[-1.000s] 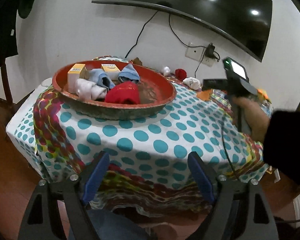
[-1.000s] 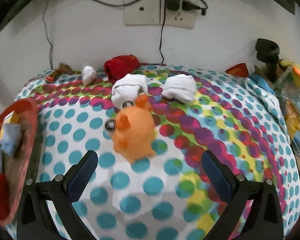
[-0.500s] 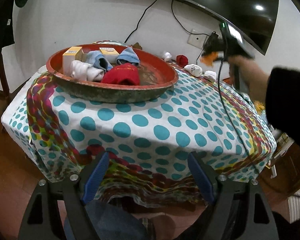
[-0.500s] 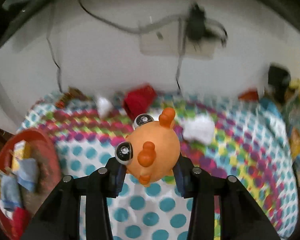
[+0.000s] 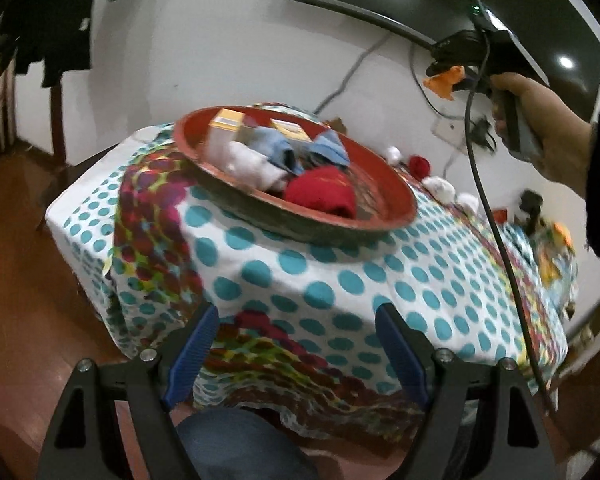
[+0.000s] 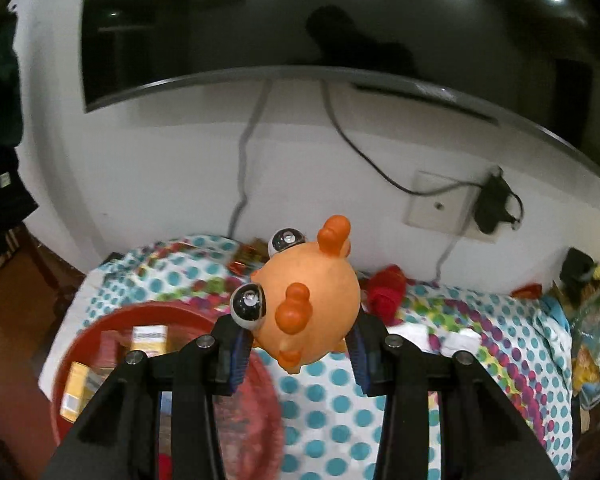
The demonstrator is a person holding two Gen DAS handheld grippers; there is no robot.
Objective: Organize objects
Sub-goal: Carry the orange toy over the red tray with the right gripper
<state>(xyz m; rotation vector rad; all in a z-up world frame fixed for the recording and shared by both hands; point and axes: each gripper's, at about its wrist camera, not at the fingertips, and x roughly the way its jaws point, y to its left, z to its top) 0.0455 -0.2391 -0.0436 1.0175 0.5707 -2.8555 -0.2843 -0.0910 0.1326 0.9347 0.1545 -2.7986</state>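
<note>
An orange rubber toy point(image 6: 312, 300) with bulging eyes and knobs hangs high above the table, clamped between the blue pads of my right gripper point(image 6: 298, 344). In the left wrist view the same toy point(image 5: 444, 82) shows small at the upper right, in the right gripper point(image 5: 446, 76) held by a hand point(image 5: 540, 120). A large red bowl point(image 5: 396, 216) on the spotted tablecloth point(image 5: 340, 280) holds rolled socks, a red cloth point(image 5: 320, 196) and small yellow boxes. In the right wrist view the bowl point(image 6: 76, 344) lies below and left of the toy. My left gripper point(image 5: 296, 354) stands open over the table's near edge, nothing between its fingers.
Near the wall lie a red sock roll point(image 6: 386, 292) and white sock rolls point(image 6: 460, 340). Bags and clutter point(image 6: 592, 320) crowd the table's right end. A television point(image 6: 300, 20) hangs above, with cables and a wall socket point(image 6: 440, 208) below it. A wooden floor point(image 5: 28, 280) lies left of the table.
My right gripper closed on the orange toy and lifted it off the tablecloth, swinging left toward the bowl. The left gripper drifted and rolled a little, staying open.
</note>
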